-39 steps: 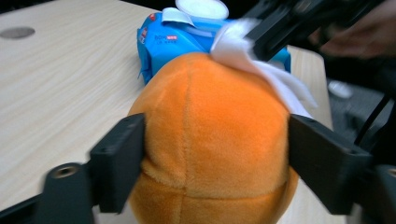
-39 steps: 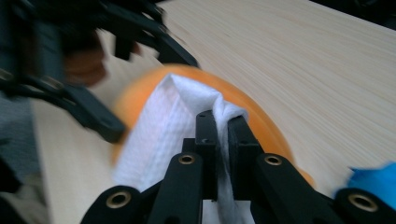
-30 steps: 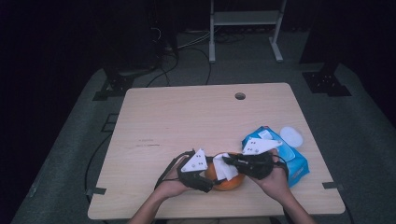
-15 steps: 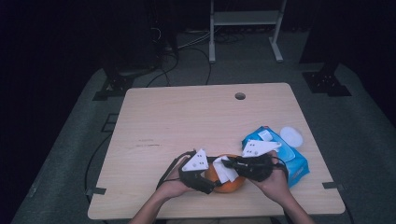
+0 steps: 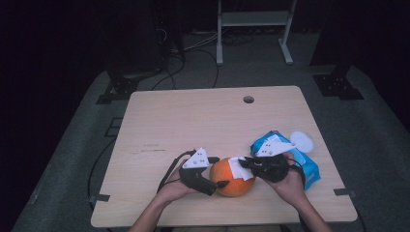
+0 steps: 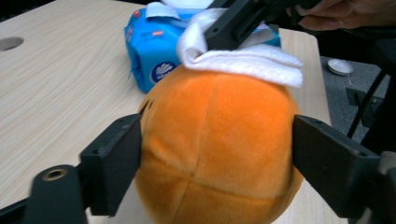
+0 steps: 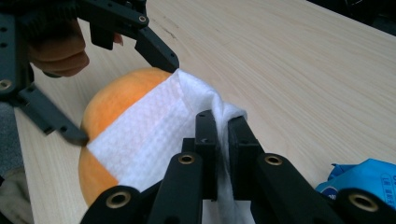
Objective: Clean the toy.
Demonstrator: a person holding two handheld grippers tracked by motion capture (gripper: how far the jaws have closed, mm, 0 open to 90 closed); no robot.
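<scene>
Two grippers meet at an orange ball in the lower middle of the high view, near the table's front edge.

Left gripper: jaws spread around the ball, one on each side. In the left gripper view the ball sits squarely between them, left jaw against its left flank, right jaw against its right flank. Looks like a grip at about the ball's widest part. Ball is plush, seams visible, resting on the table.

Right gripper: jaws pressed together on a white wipe. In the right gripper view the wipe is pinched between the jaw tips at lower centre of frame, and the rest lies draped over the top of the ball, running toward the lower left. Wipe touches the ball's upper surface; in the left gripper view it is a folded white pad on top of the ball with the right gripper's jaw above it.

Blue wipes pack lies at the right of the high view, just behind and under the right hand. Left hand enters from the bottom edge.

Hole in the table near its far edge, well apart from all this.
</scene>
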